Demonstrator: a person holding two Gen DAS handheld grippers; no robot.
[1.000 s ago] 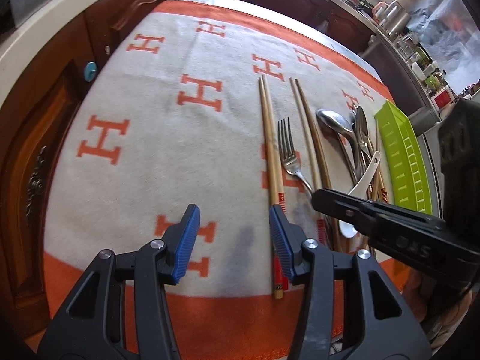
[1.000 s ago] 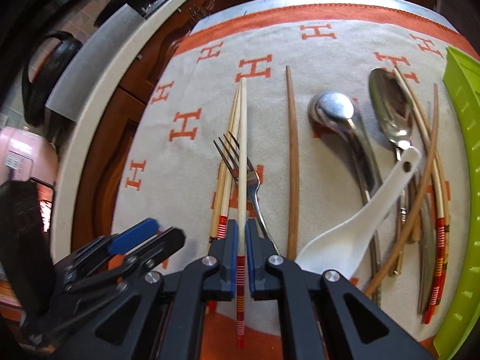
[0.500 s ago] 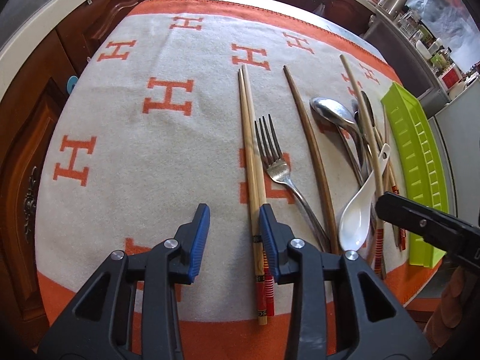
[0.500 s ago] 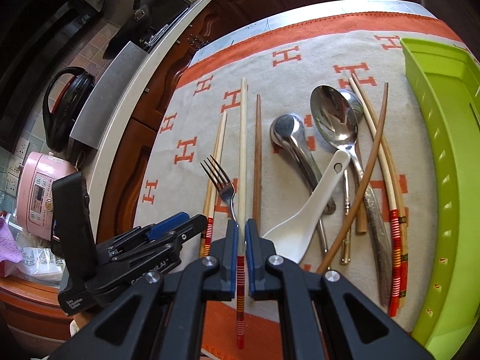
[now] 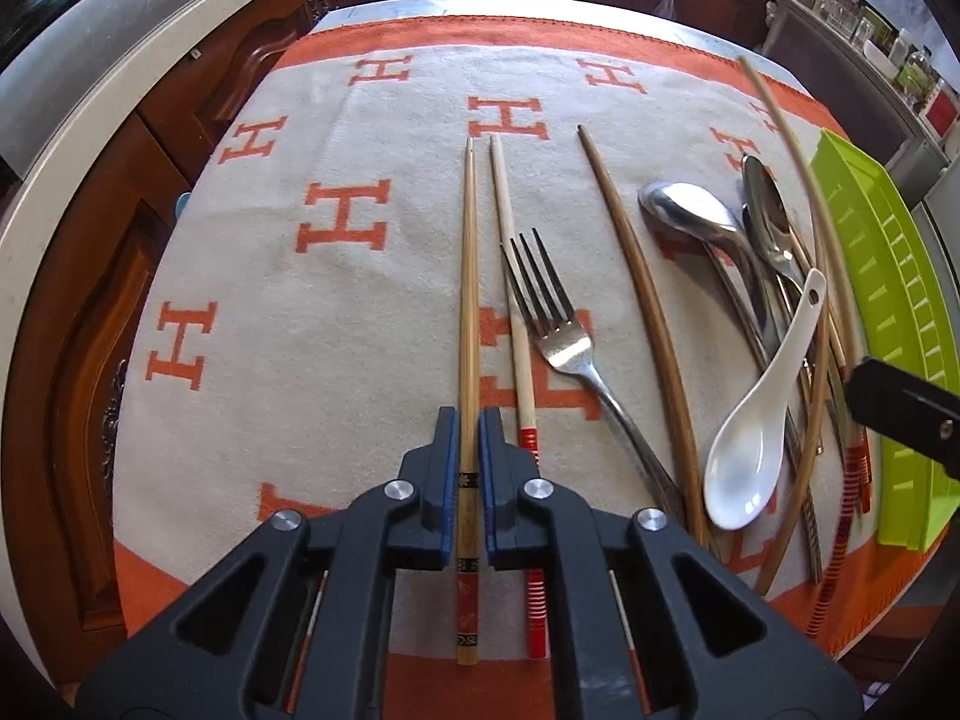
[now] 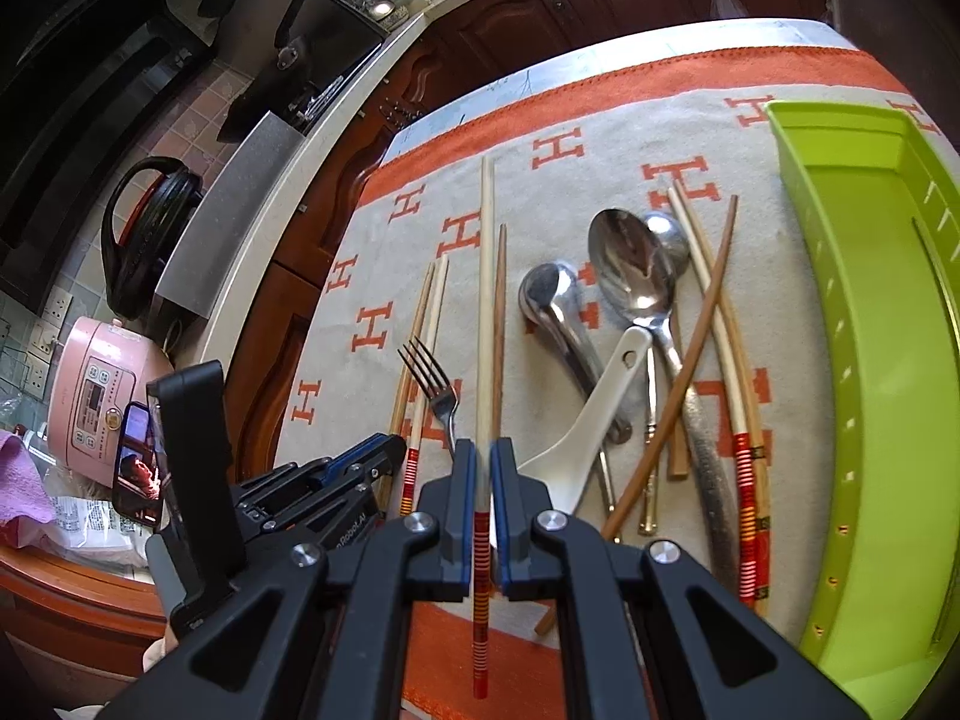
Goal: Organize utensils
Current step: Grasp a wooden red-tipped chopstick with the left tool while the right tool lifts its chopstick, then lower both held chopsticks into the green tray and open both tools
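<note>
Kitchen counter w/ H-pattern cloth (image 5: 336,276): left gripper (image 5: 468,450) and right gripper (image 6: 483,480) each clamped on one chopstick; green tray (image 6: 870,360) far right holds nothing visible, most utensils unsorted.

Bare cloth (image 5: 336,312) left (utensil pile (image 5: 774,324) right)

I see my left gripper (image 5: 469,450) clamped on a tan bamboo chopstick (image 5: 468,300), my right gripper (image 6: 483,480) on a pale red-banded chopstick (image 6: 483,324). Left of the green tray (image 6: 870,360) lie a steel fork (image 5: 561,330), a dark wooden chopstick (image 5: 642,312), steel spoons (image 6: 630,270) and a white ceramic spoon (image 5: 762,420), crossing loose chopsticks (image 6: 720,348).
</note>
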